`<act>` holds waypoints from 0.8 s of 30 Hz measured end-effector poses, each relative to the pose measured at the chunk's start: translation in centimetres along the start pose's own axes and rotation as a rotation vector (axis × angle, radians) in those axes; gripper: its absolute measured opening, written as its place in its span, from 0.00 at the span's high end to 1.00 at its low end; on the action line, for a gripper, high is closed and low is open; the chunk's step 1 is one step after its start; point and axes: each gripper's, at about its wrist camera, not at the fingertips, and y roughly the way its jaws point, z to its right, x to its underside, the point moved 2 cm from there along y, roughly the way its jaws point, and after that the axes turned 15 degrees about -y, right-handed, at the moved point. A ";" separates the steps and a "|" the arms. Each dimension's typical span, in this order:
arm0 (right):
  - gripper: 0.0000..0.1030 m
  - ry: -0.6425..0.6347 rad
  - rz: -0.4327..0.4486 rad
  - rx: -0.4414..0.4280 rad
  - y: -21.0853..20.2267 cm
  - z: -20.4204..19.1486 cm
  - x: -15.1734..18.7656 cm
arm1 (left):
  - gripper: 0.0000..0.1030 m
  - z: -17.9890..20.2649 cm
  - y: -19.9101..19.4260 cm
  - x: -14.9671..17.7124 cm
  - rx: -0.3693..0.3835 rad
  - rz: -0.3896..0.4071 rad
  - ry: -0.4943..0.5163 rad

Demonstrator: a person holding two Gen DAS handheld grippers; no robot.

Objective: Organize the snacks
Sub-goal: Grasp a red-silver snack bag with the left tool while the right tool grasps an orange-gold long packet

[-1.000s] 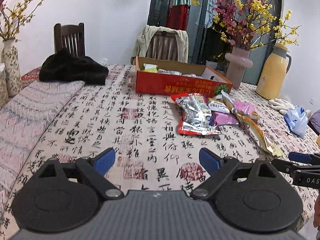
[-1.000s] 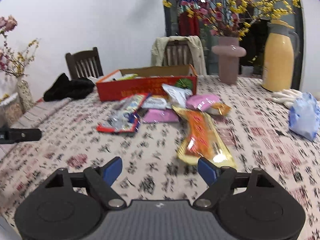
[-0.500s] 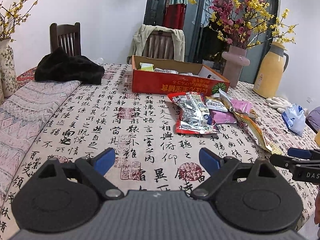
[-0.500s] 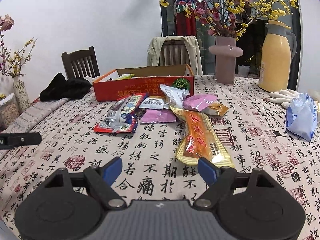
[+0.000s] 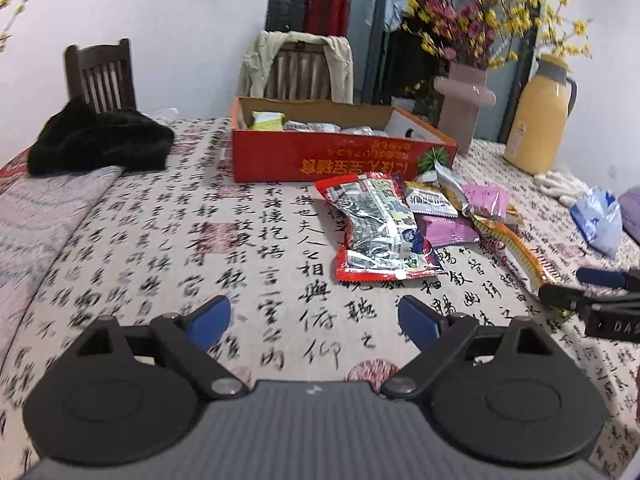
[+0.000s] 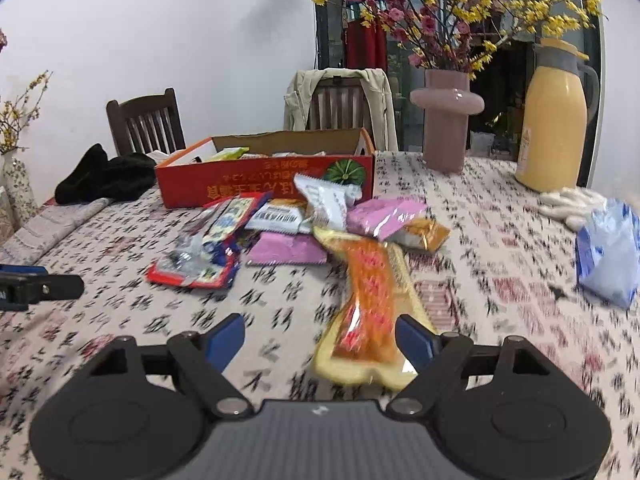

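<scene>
Both hands have closed in on the snack pile [image 5: 404,220], now larger at frame centre before the red box [image 5: 340,160], with the left gripper [image 5: 314,320] and right gripper [image 6: 320,336] spread wide and empty, so picking has yet to begin.

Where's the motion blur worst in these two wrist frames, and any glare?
Right wrist view: tablecloth print smears heavily and the long orange snack packet is soft, with a glare spot near its front edge. Left wrist view: smear mainly along the left cloth; foil snack packet sharper, with bright reflections. Fisheye bends both.
</scene>
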 end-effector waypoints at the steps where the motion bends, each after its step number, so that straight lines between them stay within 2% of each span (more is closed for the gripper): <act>1: 0.21 -0.008 0.001 0.004 0.5 0.3 -0.3 | 0.10 0.5 0.7 -0.3 0.004 -0.007 0.015; 8: 0.24 0.000 -0.051 0.005 4.6 3.2 -1.4 | 0.11 4.1 6.1 -3.3 0.065 -0.053 0.070; 11: 0.32 0.031 -0.074 -0.027 6.2 4.1 -1.6 | 0.12 5.7 8.8 -4.5 0.056 -0.054 0.087; 13: 0.45 0.034 -0.084 -0.051 7.2 4.3 -1.9 | 0.14 6.2 10.8 -5.0 0.046 -0.070 0.084; 16: 0.48 0.024 -0.104 -0.055 8.4 4.2 -1.9 | 0.16 6.2 12.9 -5.4 0.042 -0.086 0.053; 20: 0.50 0.023 -0.103 -0.037 9.1 4.4 -1.8 | 0.26 5.8 14.7 -5.6 0.042 -0.129 0.009; 23: 0.57 0.002 -0.106 -0.010 9.4 4.4 -1.6 | 0.36 5.7 15.0 -5.3 0.046 -0.117 -0.001; 24: 0.64 -0.003 -0.103 -0.013 9.4 4.4 -1.6 | 0.39 5.7 14.9 -5.2 0.043 -0.110 0.000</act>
